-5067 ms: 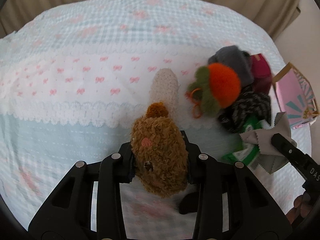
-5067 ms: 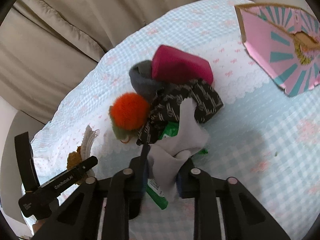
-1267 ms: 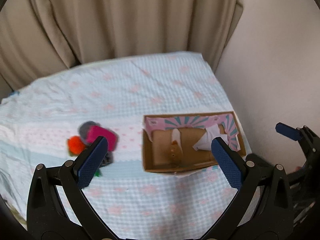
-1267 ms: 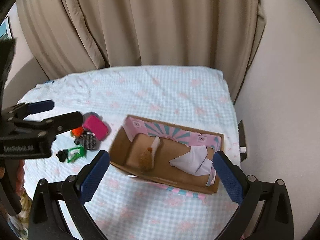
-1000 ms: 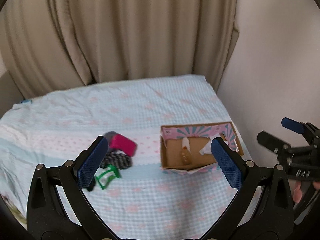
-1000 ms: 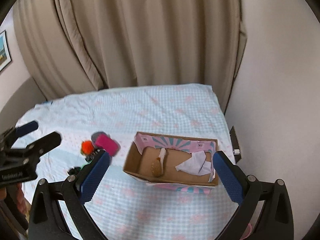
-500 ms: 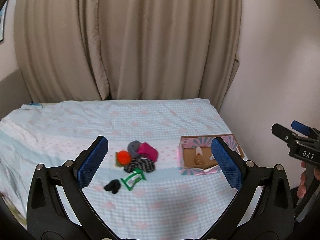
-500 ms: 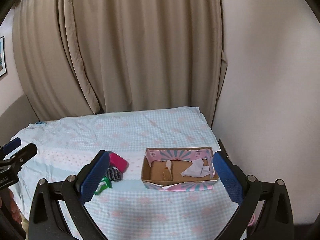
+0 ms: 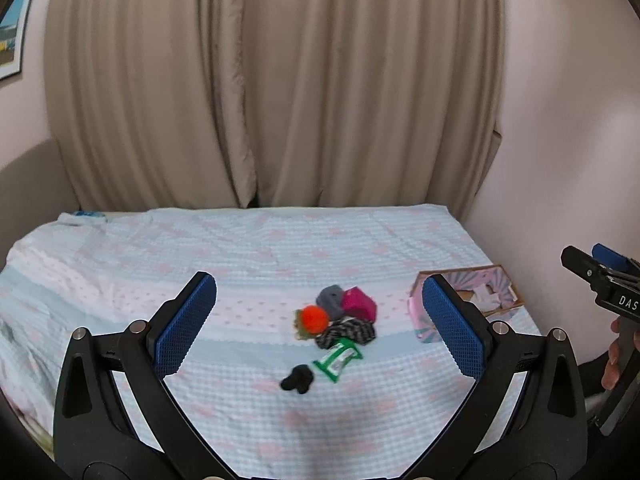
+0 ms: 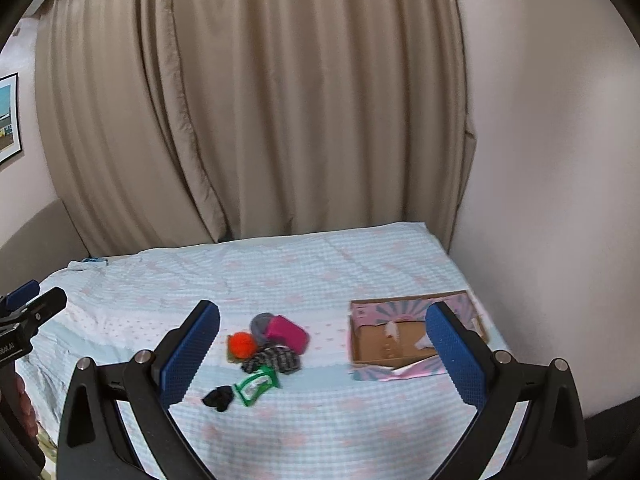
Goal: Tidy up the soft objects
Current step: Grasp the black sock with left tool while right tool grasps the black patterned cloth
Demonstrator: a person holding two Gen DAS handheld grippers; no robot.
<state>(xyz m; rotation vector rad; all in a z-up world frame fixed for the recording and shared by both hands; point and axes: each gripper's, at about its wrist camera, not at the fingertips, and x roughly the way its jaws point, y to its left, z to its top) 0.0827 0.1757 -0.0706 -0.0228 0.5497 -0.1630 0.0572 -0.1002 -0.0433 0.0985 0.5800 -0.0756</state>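
Note:
A small pile of soft things lies mid-bed: an orange pompom (image 9: 314, 317) (image 10: 241, 344), a grey roll (image 9: 331, 297), a magenta pouch (image 9: 359, 304) (image 10: 288, 332), a black-and-white patterned cloth (image 9: 348, 332) (image 10: 276, 359), a green packet (image 9: 337, 358) (image 10: 256, 388) and a black lump (image 9: 297, 378) (image 10: 218, 398). A pink cardboard box (image 9: 492, 300) (image 10: 400, 344) at the right holds a white cloth (image 10: 390, 330). My left gripper (image 9: 320, 328) and right gripper (image 10: 322, 354) are both open, empty, held high and far back from the bed.
The bed carries a pale blue checked cover (image 9: 280, 256) with pink bows. Beige curtains (image 9: 272, 92) hang behind it and a plain wall (image 10: 552, 160) runs along its right side. The right gripper shows at the left view's right edge (image 9: 600, 280).
Both grippers, earlier shut on a brown plush and a white cloth, are now open and empty; those things lie in the box. Both have pulled up and back from the bed.

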